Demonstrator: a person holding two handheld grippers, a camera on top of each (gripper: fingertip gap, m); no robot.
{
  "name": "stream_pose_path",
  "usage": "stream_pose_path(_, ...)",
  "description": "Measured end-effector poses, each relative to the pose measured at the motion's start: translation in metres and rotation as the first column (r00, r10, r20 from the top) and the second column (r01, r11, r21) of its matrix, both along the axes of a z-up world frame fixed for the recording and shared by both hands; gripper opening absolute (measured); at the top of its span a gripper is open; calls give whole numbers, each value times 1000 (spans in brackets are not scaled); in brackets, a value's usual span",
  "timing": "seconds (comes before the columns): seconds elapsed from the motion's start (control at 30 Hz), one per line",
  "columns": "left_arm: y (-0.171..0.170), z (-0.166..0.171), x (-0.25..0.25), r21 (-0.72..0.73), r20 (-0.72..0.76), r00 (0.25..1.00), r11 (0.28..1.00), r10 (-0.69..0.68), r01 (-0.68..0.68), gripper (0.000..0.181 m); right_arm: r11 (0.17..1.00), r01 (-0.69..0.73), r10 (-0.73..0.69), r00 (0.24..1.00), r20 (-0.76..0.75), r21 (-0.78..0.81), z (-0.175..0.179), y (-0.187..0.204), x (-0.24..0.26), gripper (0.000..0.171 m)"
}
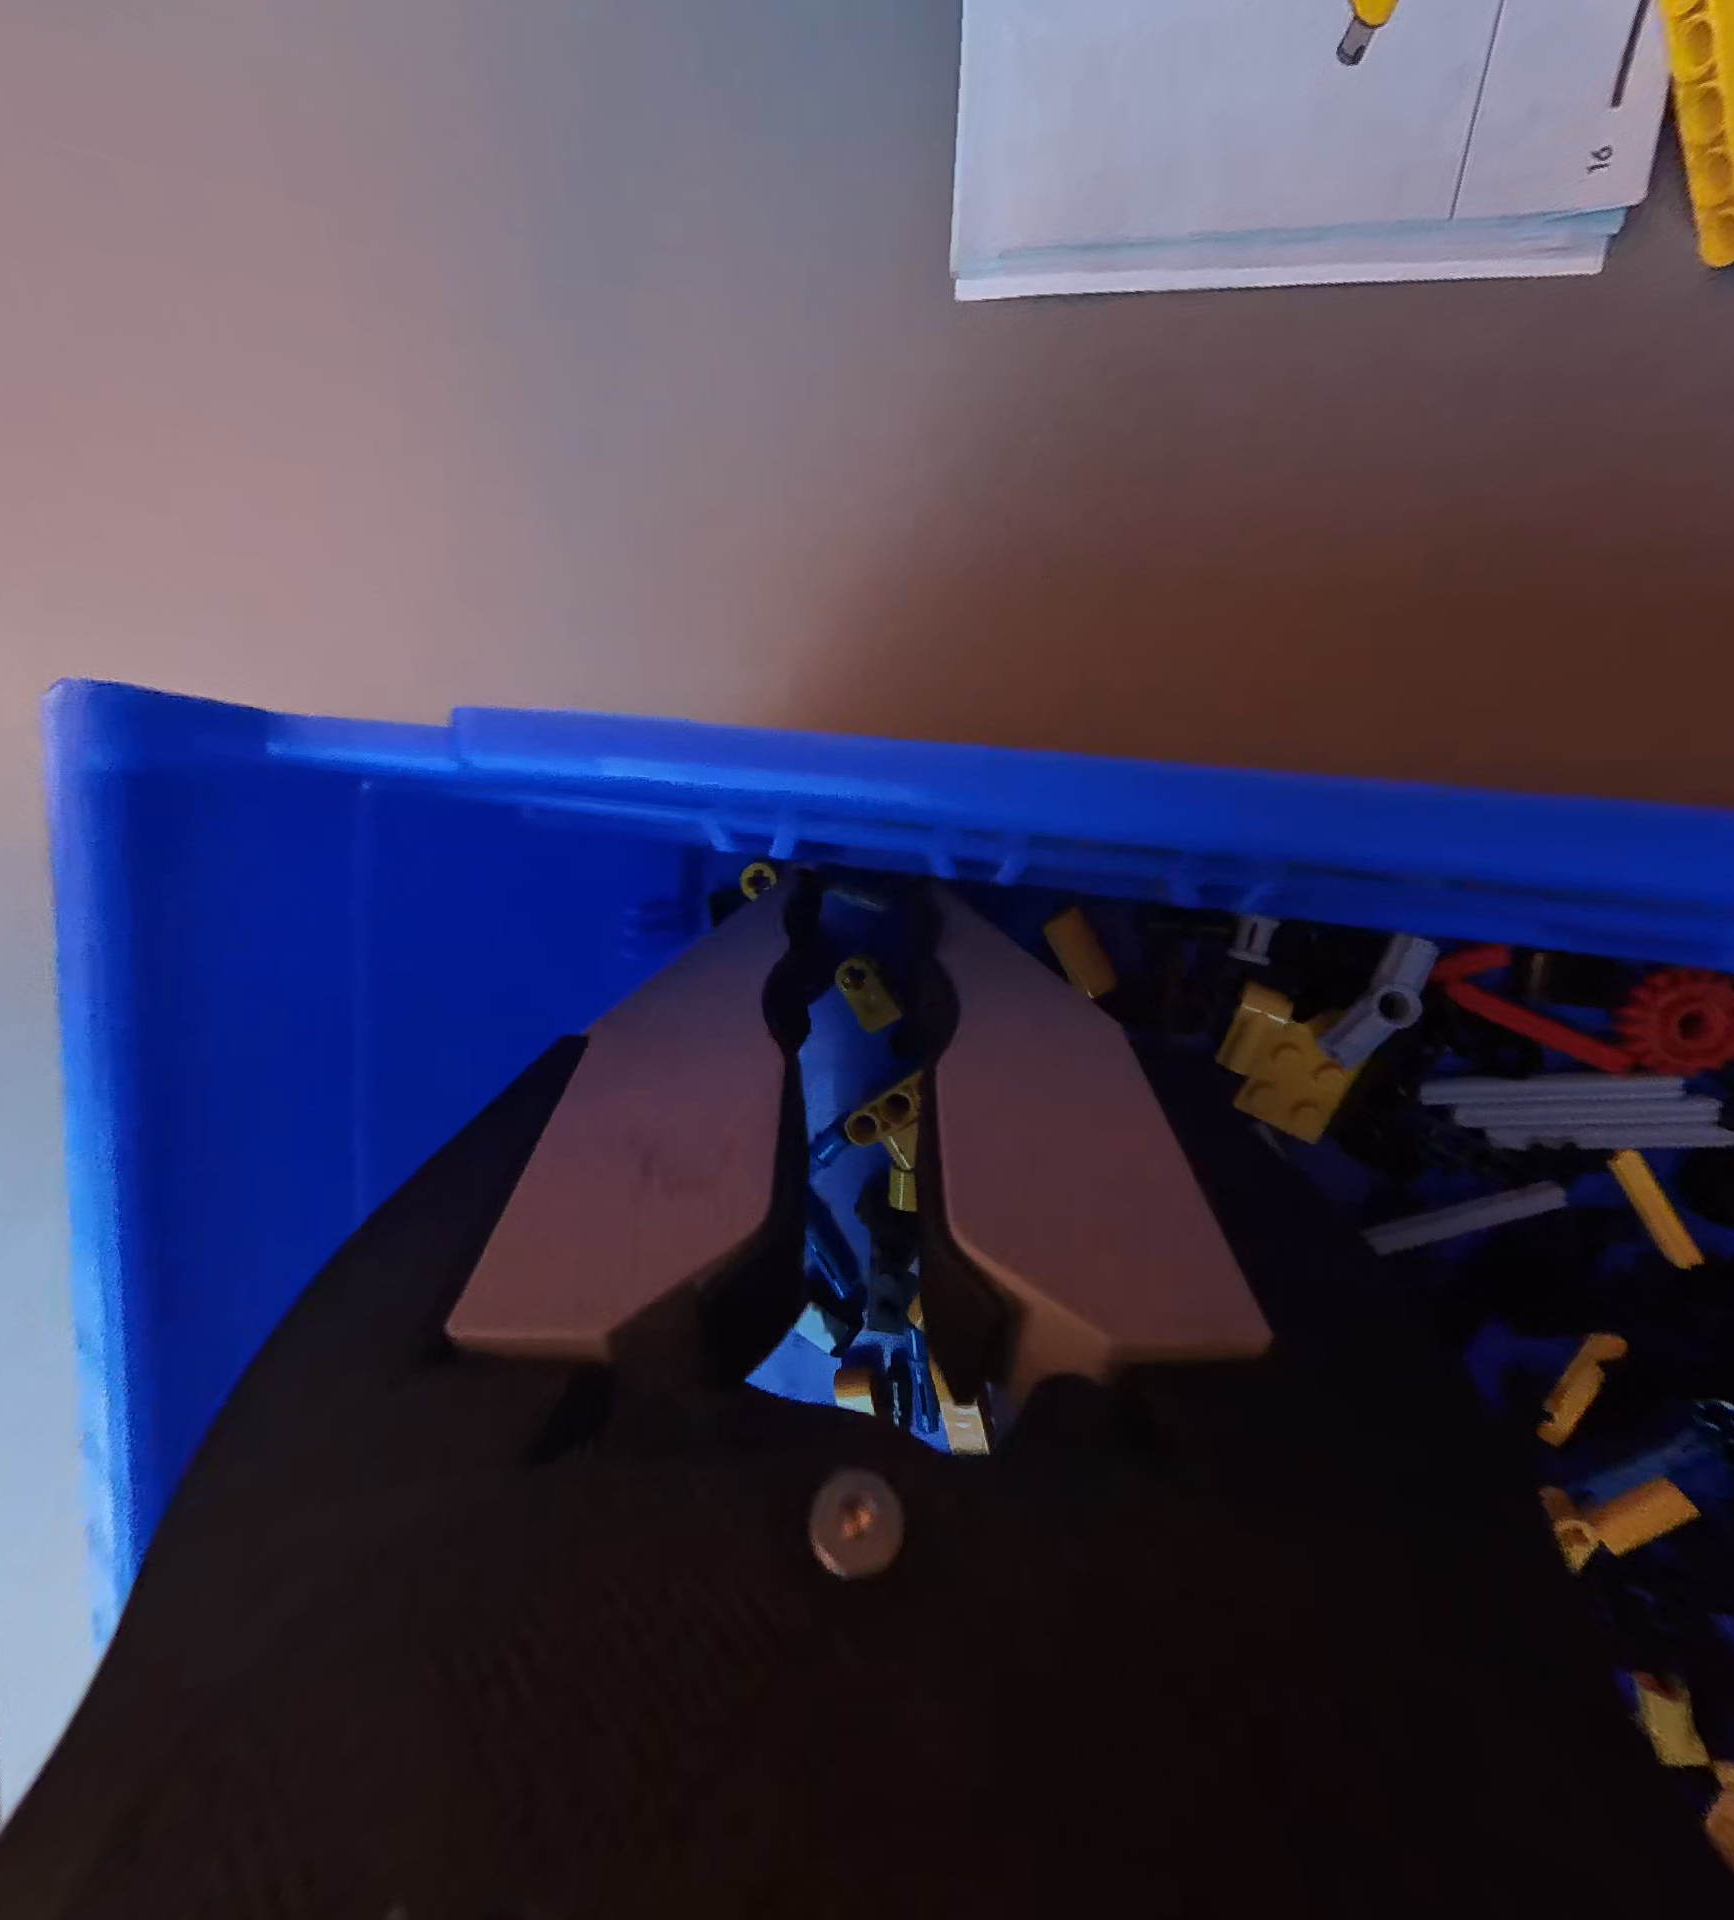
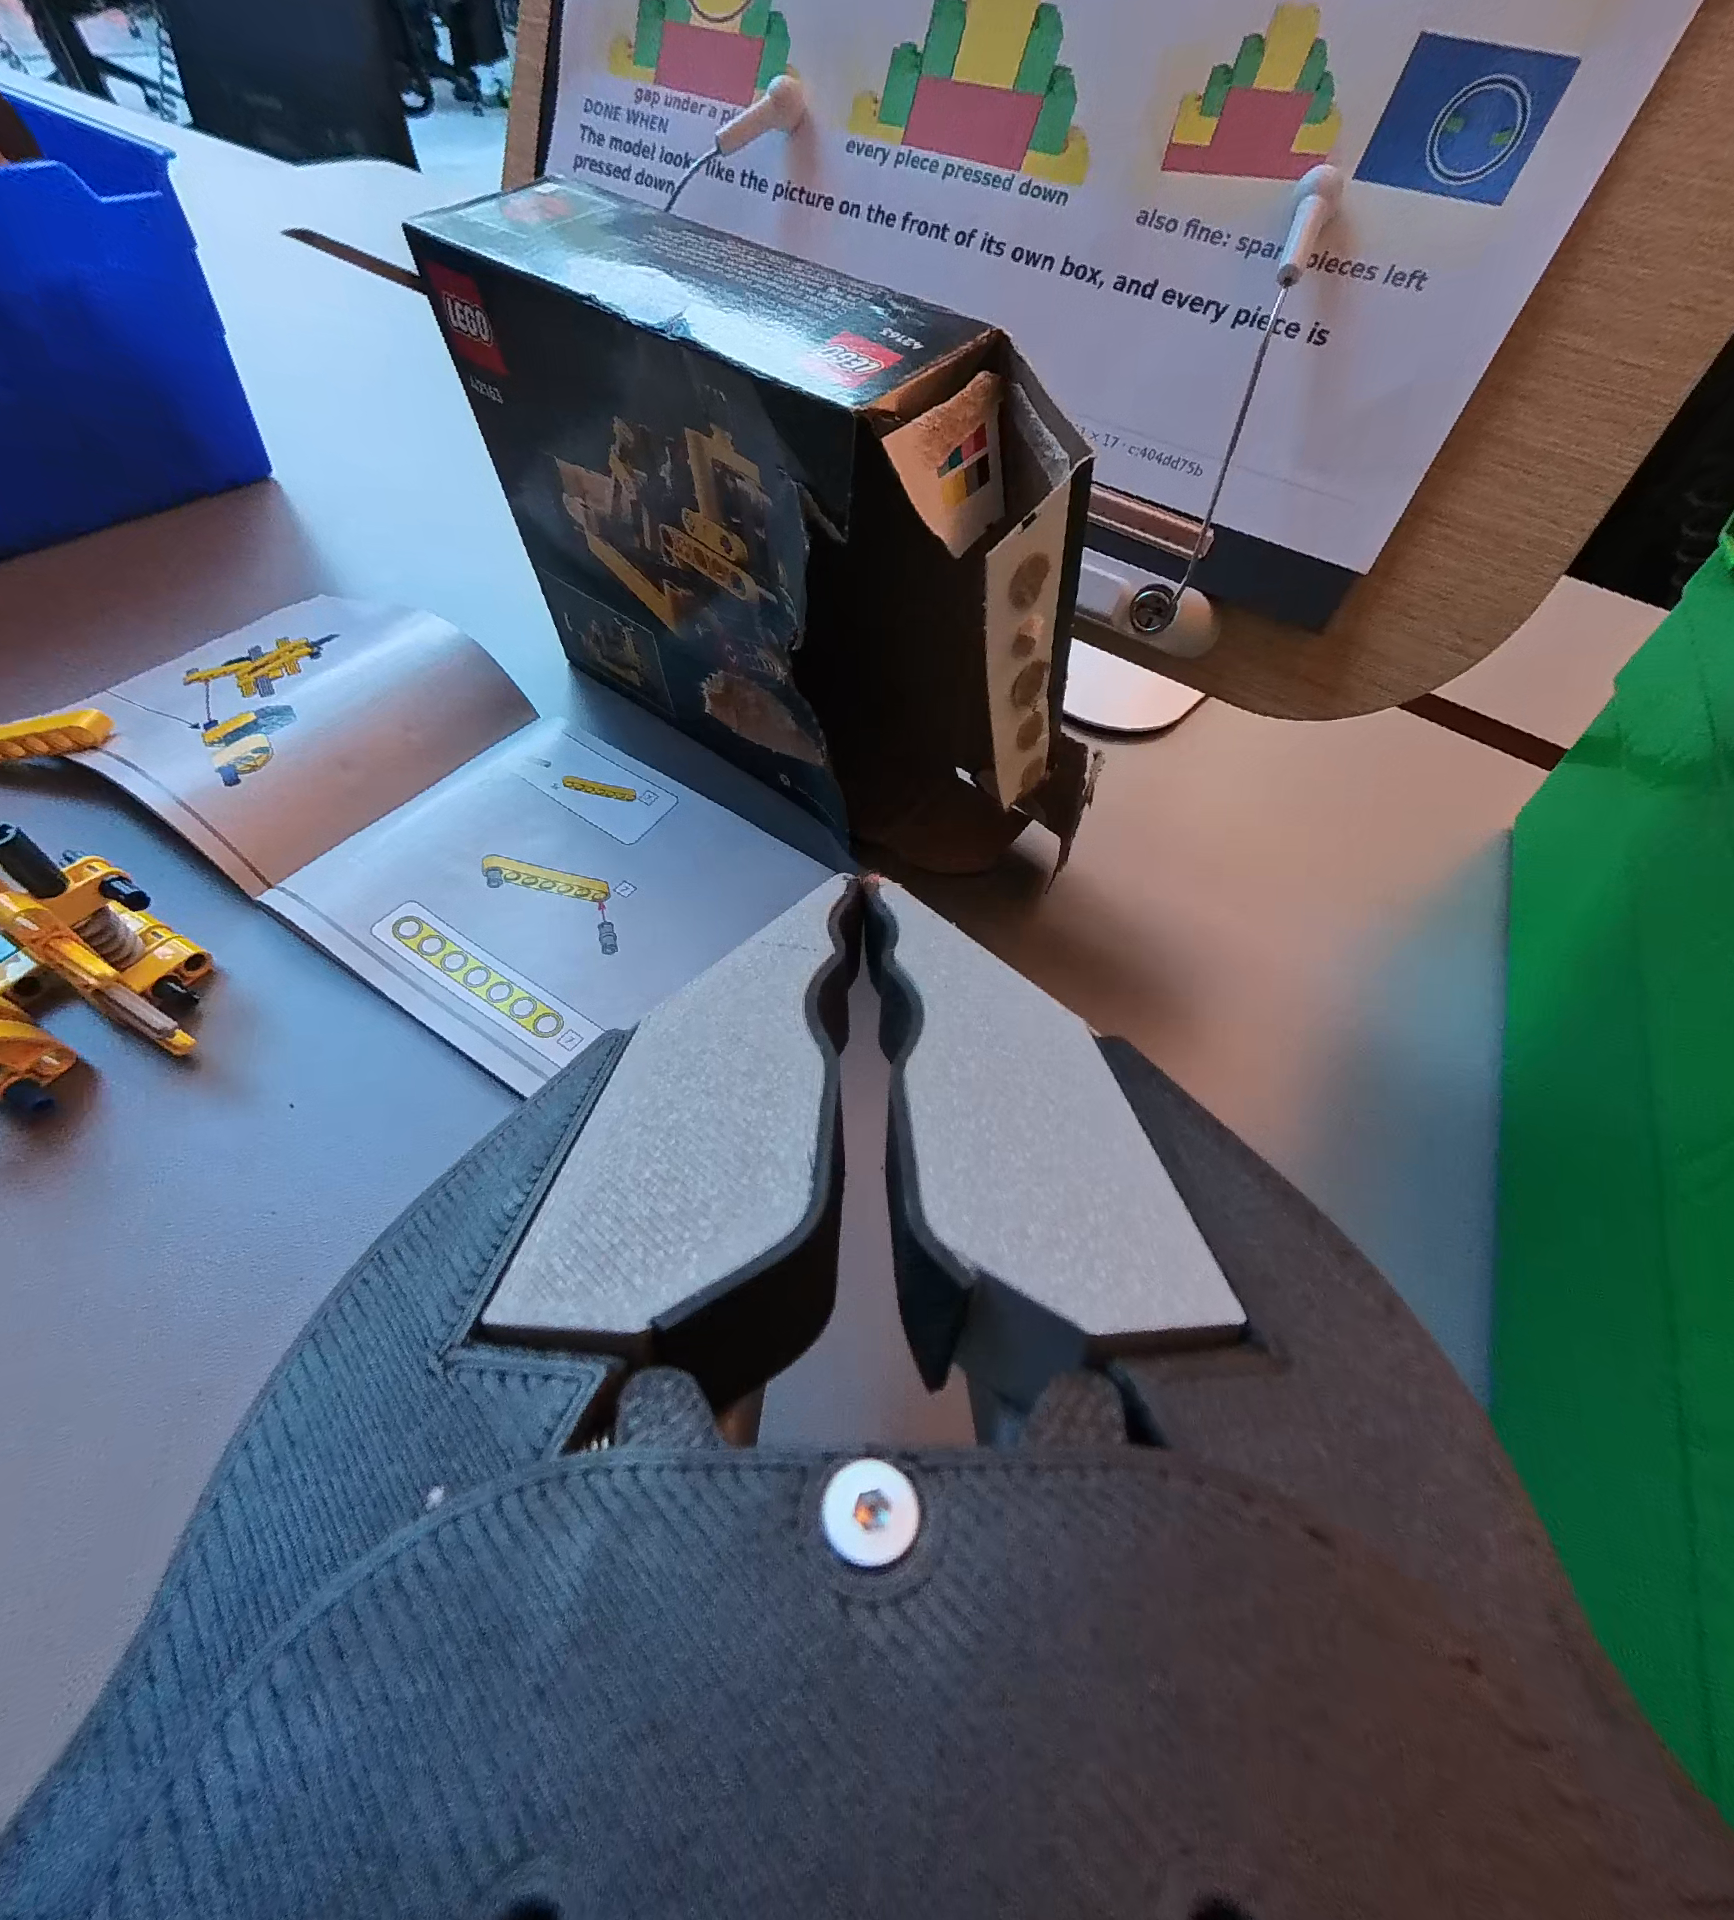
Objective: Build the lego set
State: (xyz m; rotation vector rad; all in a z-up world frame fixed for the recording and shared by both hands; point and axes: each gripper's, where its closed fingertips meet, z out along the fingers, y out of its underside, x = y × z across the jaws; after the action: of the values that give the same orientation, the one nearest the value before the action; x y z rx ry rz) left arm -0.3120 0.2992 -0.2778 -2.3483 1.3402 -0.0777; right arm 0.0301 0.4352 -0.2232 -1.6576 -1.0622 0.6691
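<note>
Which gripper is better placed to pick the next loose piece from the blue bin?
Left. The left gripper hangs open inside the blue bin above loose pieces; the right gripper is shut over the table.

Left hand-held gripper [image 1: 861, 914]: pitched downward, fingers parted with a clear gap between the tips; nothing is held between the pads [image 1: 801, 997]. Right hand-held gripper [image 2: 863, 894]: angled forward and down, fingertips [image 2: 847, 904] closed together, touching at the front, with nothing visible between them.
</note>
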Motion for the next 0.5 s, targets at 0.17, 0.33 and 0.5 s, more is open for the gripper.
stream_pose_path(0.17, -5, 0, -5, 13, -1, 1000, 1000, -17, 17, 12, 1000, -1, 1, 1000, -3, 5, 1, 0, 0, 0)
stream_pose_path(0.33, -6, 0, -11, 14, 35, 999, 1000, -3, 2, 12, 1000, -4, 4, 1000, 2, 1, 0, 0, 0, 0)
stream_pose_path(0.5, -2, 9, -2, 37, 79, 997, 999, -27, 24, 12, 1000, -1, 1, 1000, -3, 4, 0, 0, 0, 0)
